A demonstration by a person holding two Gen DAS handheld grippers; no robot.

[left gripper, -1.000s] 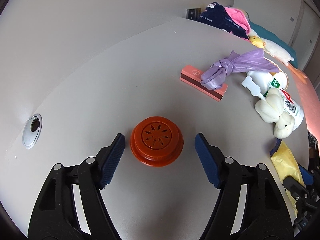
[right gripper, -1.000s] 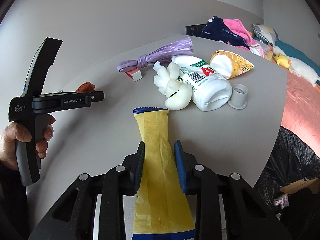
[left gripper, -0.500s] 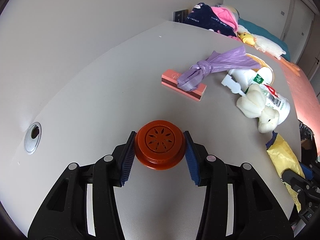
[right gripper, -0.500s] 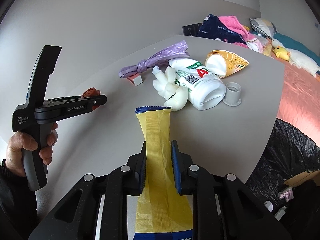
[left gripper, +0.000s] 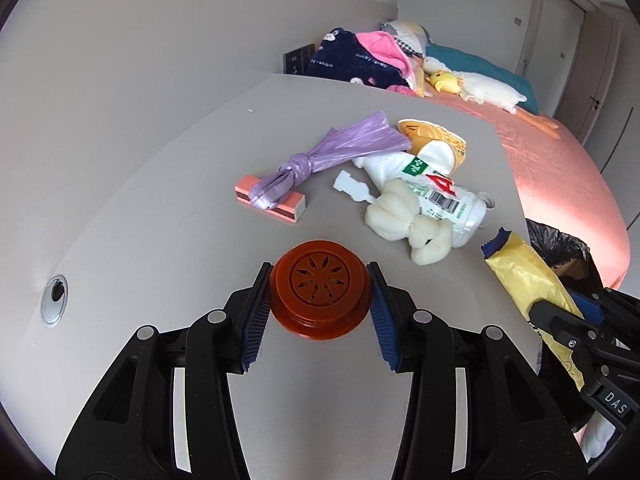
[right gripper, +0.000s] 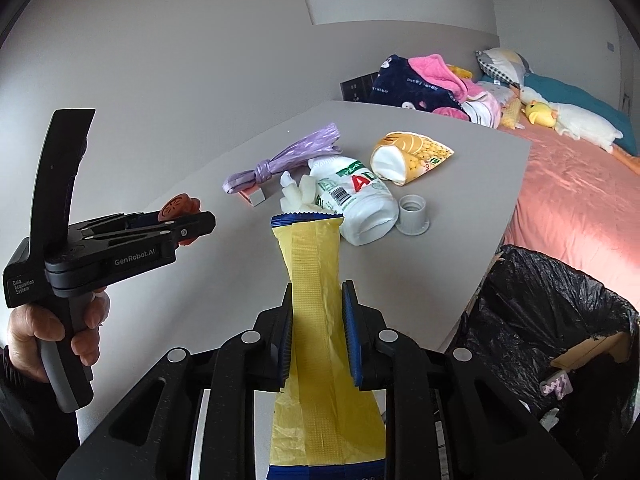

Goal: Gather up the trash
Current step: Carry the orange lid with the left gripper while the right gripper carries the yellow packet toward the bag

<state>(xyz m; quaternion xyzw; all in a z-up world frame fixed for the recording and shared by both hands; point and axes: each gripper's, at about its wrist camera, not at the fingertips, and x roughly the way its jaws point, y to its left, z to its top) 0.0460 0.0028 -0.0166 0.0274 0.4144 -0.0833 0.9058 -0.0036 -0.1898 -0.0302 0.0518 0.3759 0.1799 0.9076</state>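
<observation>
Closing in from wide apart, the left hand-held gripper now clamps the round orange plastic lid, lifted off the grey counter at lower centre. Right hand-held gripper pinches the yellow wrapper (firmly). Next, I'd judge: both to the black-lined bin, lower right.

Glossy orange plastic lid; crinkly yellow wrapper; matt table.

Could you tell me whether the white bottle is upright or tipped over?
Tipped: the white bottle lies on its side on the table.
</observation>
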